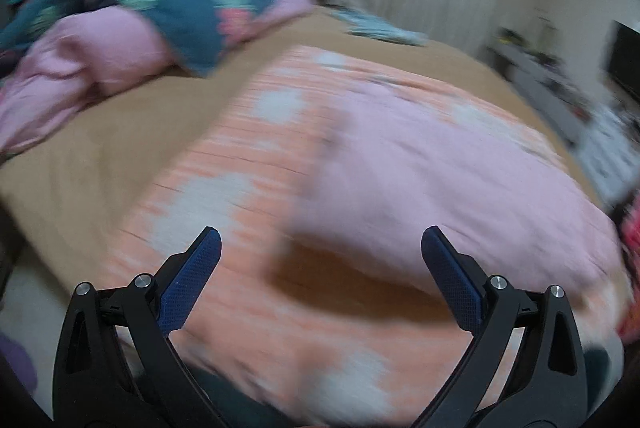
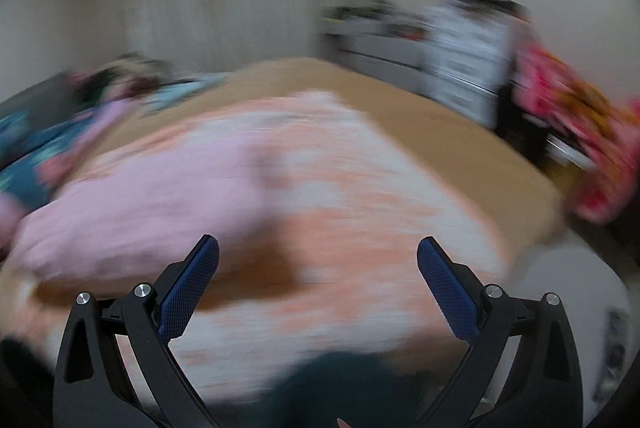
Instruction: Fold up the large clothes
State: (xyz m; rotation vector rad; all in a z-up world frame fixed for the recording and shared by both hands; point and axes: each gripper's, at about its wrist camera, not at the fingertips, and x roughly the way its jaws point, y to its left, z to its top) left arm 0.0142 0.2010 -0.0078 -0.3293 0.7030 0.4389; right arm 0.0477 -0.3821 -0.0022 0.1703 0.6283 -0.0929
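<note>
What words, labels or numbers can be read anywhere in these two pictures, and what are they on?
None can be read.
The orange and white garment carries only a blotchy pattern, no lettering visible.
The dark floral cloth shows flowers only.
The white drawers bear dark marks, too blurred to tell whether they are text.
The left gripper and right gripper show no markings.

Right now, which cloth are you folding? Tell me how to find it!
Find the big bed with the tan sheet. In its middle, in front of both open tools, lies the orange-and-white blanket, one side turned over showing plain pink. The dark blue flowery one sits crumpled farther back.
</note>
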